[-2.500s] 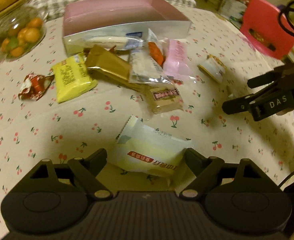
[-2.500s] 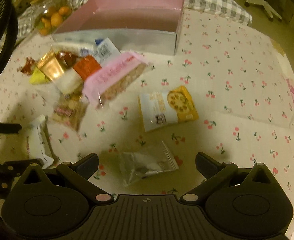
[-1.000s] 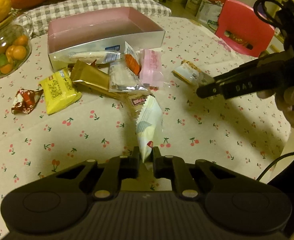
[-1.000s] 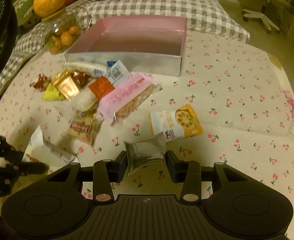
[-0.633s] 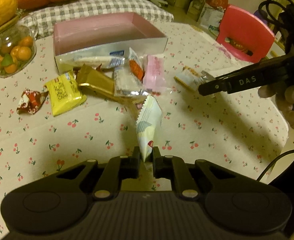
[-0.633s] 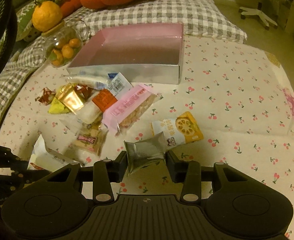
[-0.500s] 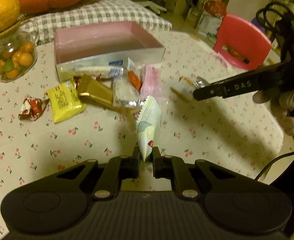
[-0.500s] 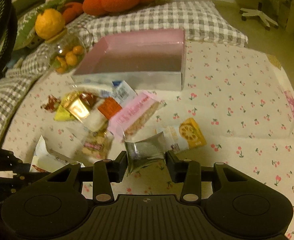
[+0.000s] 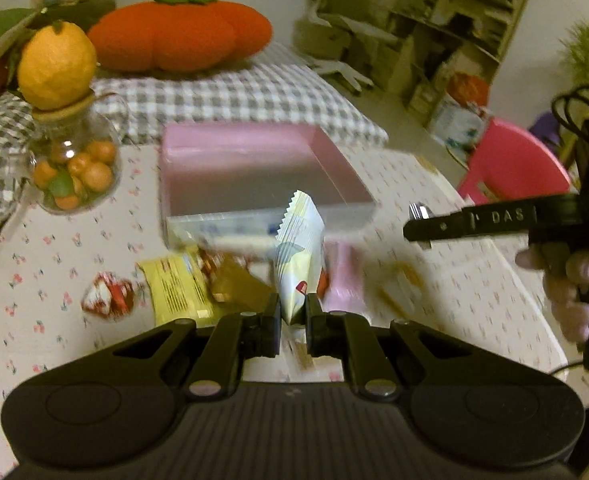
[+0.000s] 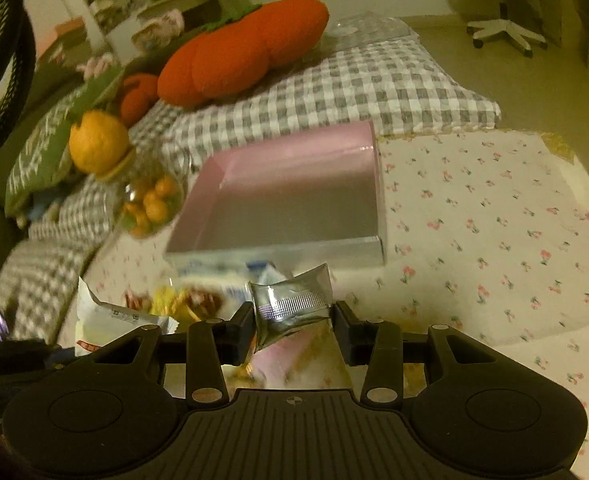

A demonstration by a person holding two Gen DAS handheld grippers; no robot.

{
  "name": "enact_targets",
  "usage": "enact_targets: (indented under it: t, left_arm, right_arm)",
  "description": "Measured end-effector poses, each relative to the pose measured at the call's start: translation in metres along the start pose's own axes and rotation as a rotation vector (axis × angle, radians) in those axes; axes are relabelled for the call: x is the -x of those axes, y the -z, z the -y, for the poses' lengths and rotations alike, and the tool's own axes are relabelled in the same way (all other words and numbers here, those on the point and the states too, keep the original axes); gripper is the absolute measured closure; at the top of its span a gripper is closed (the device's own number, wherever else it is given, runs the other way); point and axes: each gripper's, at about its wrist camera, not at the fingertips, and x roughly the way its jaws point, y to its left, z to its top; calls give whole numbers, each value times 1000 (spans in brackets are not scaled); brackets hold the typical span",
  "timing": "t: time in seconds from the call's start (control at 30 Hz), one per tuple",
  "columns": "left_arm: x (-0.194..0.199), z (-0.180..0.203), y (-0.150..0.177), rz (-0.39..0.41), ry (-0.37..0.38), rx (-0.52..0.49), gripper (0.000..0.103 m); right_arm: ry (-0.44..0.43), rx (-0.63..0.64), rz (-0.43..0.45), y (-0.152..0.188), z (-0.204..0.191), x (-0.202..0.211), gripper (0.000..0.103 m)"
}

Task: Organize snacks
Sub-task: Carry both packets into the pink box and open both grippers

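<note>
Far to the left of the left gripper (image 9: 293,316) stands a glass jar of small oranges (image 9: 72,170), with a red-and-white candy (image 9: 108,299) and a yellow snack packet (image 9: 174,290) on the cherry-print tablecloth (image 9: 74,240) just ahead-left of the fingers. This gripper is clamped tight on the bottom edge of a pale yellow-white snack pouch (image 9: 299,254), which stands upright out of the jaws; the empty pink box (image 9: 246,168) lies straight ahead beyond it. To the right, the right gripper (image 10: 293,320) is closed on a crumpled silver foil sachet (image 10: 290,300), held across its middle, with the same box ahead and slightly left. Both packets seem bound for the box. The thin edge-hold on the tall pouch looks the weaker grip: a quick swing could let it pivot or slip out short of the box onto the loose pile. The two grippers, close together, might also knock each other over the opening.
</note>
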Motion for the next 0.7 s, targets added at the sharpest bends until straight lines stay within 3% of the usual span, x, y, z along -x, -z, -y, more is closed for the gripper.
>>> enact_targets:
  t: [0.33,0.7]
  left_arm:
    - [-37,-16,-35,59,-22,129,93]
    - [-66,-22,-56,153,-31,185,93]
  right_arm:
    - [-35,-139,95,-35,8,-33,63]
    - [-81,-236,175,-48,18,-61,62]
